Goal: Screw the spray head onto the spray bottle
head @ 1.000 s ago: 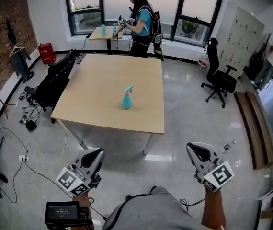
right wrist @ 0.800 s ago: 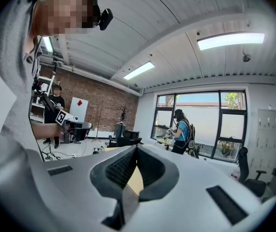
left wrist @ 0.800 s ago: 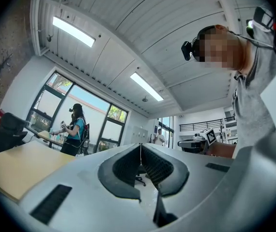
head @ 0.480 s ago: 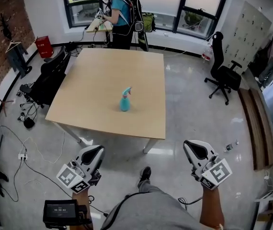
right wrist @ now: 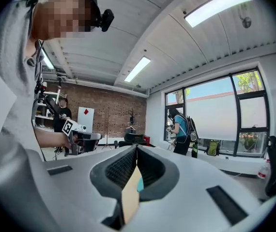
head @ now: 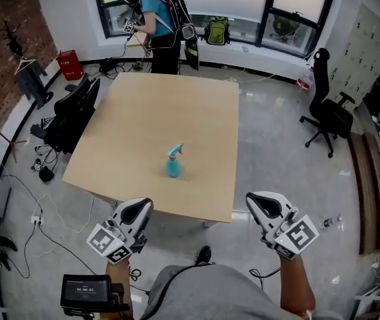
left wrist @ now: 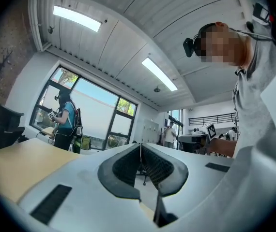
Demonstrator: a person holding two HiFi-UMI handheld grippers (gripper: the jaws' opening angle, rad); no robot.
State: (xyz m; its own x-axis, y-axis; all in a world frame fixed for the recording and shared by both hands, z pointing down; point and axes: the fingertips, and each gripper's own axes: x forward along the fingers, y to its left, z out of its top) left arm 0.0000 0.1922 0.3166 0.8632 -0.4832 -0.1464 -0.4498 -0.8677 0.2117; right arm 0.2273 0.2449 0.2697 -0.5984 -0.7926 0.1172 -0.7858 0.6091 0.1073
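A teal spray bottle point(head: 174, 163) with its spray head on top stands upright near the front of a light wooden table point(head: 137, 125) in the head view. My left gripper point(head: 139, 209) is held low at the table's near edge, left of the bottle, jaws shut and empty. My right gripper point(head: 253, 201) is held just off the table's front right corner, also shut with nothing between its pads. In the left gripper view the gripper point(left wrist: 140, 146) points past the table top. In the right gripper view the gripper point(right wrist: 136, 150) shows a sliver of teal bottle point(right wrist: 137, 185) behind the closed jaws.
A person with a backpack point(head: 153, 15) stands at a small desk by the windows behind the table. A black office chair point(head: 70, 115) sits at the table's left side, another chair point(head: 330, 115) at the far right. Cables point(head: 40, 212) trail over the floor at left.
I have walked closer to the table; both grippers now reach its near edge. The bottle has not moved. The person at the back has shifted left in the view.
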